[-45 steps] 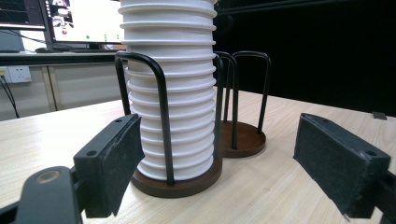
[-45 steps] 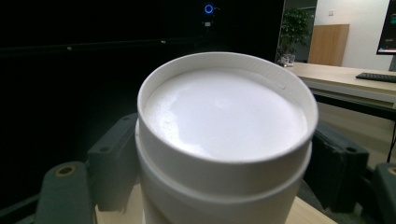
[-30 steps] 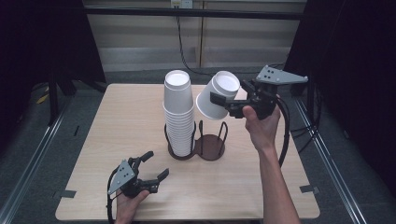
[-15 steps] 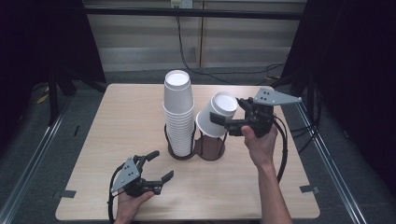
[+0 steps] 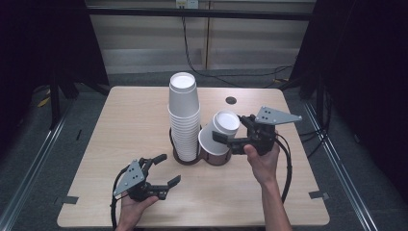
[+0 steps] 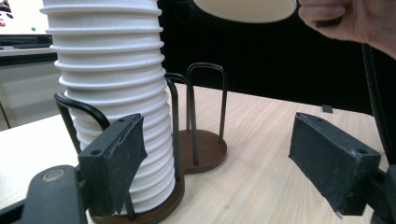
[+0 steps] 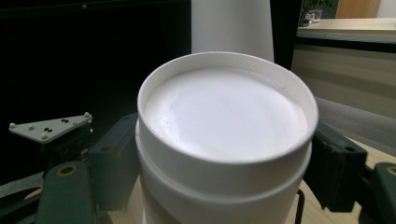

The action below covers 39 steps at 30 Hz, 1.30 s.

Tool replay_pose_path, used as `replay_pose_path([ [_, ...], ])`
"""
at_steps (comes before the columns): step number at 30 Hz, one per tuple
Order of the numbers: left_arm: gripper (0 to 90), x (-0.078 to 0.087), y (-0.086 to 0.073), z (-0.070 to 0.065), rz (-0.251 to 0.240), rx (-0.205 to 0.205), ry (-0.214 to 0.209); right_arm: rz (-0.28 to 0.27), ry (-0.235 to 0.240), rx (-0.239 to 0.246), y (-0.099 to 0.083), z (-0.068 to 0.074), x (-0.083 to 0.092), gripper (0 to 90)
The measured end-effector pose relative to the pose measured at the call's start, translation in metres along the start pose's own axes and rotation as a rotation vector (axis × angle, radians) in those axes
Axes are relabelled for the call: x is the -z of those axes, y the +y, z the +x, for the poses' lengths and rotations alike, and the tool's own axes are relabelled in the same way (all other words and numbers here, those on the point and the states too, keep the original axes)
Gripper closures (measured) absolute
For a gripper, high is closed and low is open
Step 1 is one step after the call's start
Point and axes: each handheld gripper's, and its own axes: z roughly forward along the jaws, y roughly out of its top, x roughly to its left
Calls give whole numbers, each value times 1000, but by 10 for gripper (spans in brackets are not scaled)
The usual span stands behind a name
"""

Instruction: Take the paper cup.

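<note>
Right hand-held gripper: clenched on inverted cup, tilted, centre frame over holder's free slot | left hand-held gripper: released, idle, lower left on tabletop | stack: seated in other slot | progress: likely mid-placement, cup not yet seated, release pending

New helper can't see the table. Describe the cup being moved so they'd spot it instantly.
Start at the brown two-slot holder mid-table, with its tall cup stack. The cup is over the other slot, gripped by the right tongs. Unlike the upright stack, it's alone, upside down and tilted.
</note>
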Motion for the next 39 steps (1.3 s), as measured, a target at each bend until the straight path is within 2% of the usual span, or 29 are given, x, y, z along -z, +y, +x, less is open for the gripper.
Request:
replay_pose_path([
  [4, 173, 0, 2, -1, -4, 4, -5, 9, 10, 2, -8, 4, -3, 221],
  [10, 161, -1, 5, -1, -4, 6, -36, 2, 30, -19, -24, 8, -5, 222],
  [17, 161, -5, 7, -4, 3, 14, -74, 23, 45, -23, -37, 13, -9, 223],
  [21, 159, -7, 4, -7, 2, 11, -90, 29, 56, -22, -44, 15, -11, 223],
  [28, 156, -10, 9, -10, -7, -1, -119, 44, 71, -25, -57, 22, -16, 223],
  [31, 155, -15, 10, -11, -9, 7, -127, 52, 77, -28, -63, 23, -19, 223],
  [34, 154, -19, 10, -12, 8, 1, -142, 56, 89, -27, -65, 25, -21, 223],
  [39, 155, -22, 11, -13, -1, 5, -158, 56, 113, -34, -73, 29, -26, 223],
])
